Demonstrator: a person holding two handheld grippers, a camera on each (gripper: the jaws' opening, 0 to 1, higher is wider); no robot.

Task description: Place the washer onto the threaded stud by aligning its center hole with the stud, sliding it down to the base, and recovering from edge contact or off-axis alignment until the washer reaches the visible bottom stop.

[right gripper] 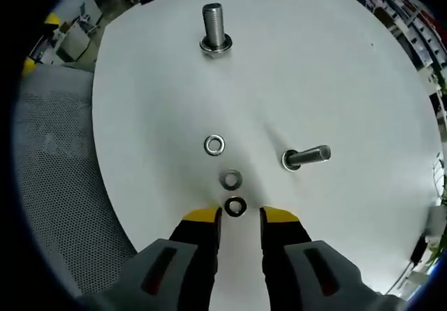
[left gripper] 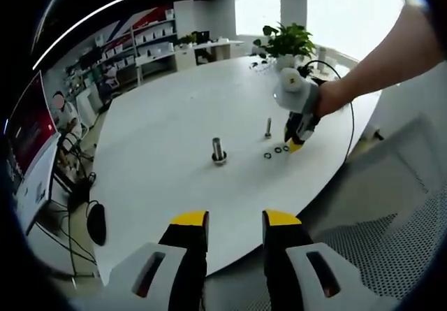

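On the round white table [right gripper: 335,66], three washers lie in a short row: a dark one [right gripper: 235,206], a grey one [right gripper: 230,179] and a shiny one [right gripper: 214,145]. My right gripper [right gripper: 241,217] is open, its yellow tips just behind and either side of the dark washer, not closed on it. A large threaded stud [right gripper: 215,21] stands upright at the far side with a collar at its base. A smaller stud [right gripper: 306,156] stands to the right. My left gripper [left gripper: 236,220] is open and holds nothing, back from the table edge. From there the right gripper [left gripper: 297,142] shows over the washers [left gripper: 277,150], near the large stud [left gripper: 218,149].
A potted plant [left gripper: 286,42] stands at the table's far edge. A grey mesh chair [right gripper: 49,157] sits by the table's near edge. A black mouse [left gripper: 96,221], a monitor [left gripper: 28,126] and a seated person [left gripper: 66,119] are at the left.
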